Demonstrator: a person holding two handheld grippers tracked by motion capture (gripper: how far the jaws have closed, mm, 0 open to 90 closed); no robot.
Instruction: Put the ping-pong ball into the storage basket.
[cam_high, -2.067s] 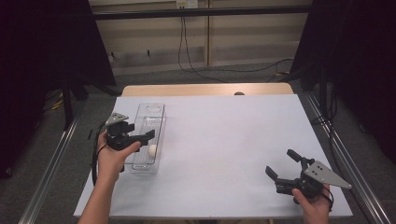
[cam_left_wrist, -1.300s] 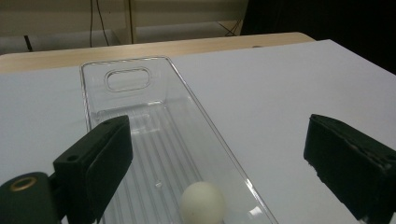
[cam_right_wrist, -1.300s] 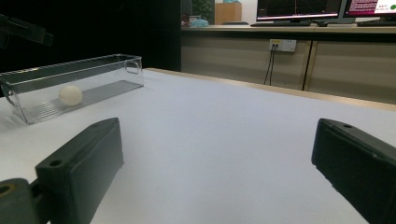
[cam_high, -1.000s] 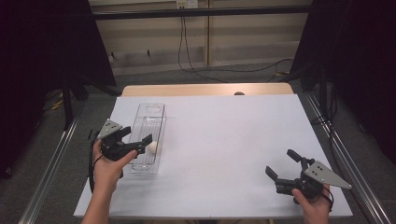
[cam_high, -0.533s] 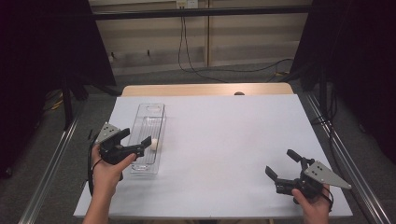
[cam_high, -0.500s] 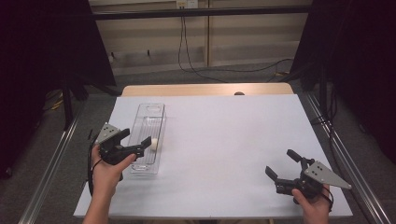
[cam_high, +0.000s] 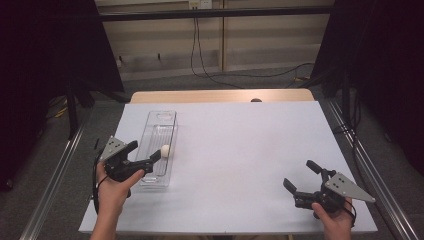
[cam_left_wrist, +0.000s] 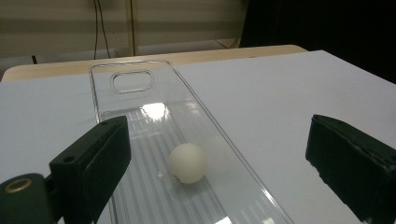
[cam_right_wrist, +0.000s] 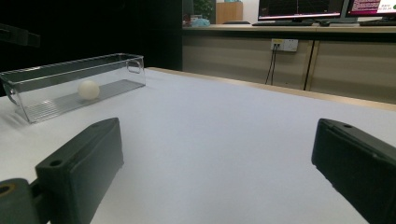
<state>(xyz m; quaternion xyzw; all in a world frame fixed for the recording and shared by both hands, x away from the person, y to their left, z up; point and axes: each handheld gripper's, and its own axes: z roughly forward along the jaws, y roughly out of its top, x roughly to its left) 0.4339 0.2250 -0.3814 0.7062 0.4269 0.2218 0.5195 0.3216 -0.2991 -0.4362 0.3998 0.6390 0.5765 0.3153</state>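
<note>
Left hand-held gripper (cam_high: 145, 152) hovers at the near end of the clear tray (cam_high: 152, 125), jaws spread wide and released, nothing between them. From the high view its body and the person's left hand (cam_high: 112, 187) cover the tray's near left corner, so that bit of rim is hard to read. In the left gripper view the tray's near end runs off the bottom of the frame, and both black jaws are cut off at the lower corners.

The white ball (cam_high: 165, 150) sits inside the tray on its ribbed floor, toward the near half, just past the left gripper's jaw tips and apart from them. Being round, it shows no heading at all. The tray is the long thing here: its long axis runs away from the person toward the far edge of the surface (cam_high: 250, 145), with the handle cut-out at the far end. It lies flat on the left part of the surface.

Over on the right, the right hand-held gripper (cam_high: 300, 177) rests low near the front right corner, jaws wide apart and empty, well away from the tray. In the right gripper view the clear walls blur the ball a little.
</note>
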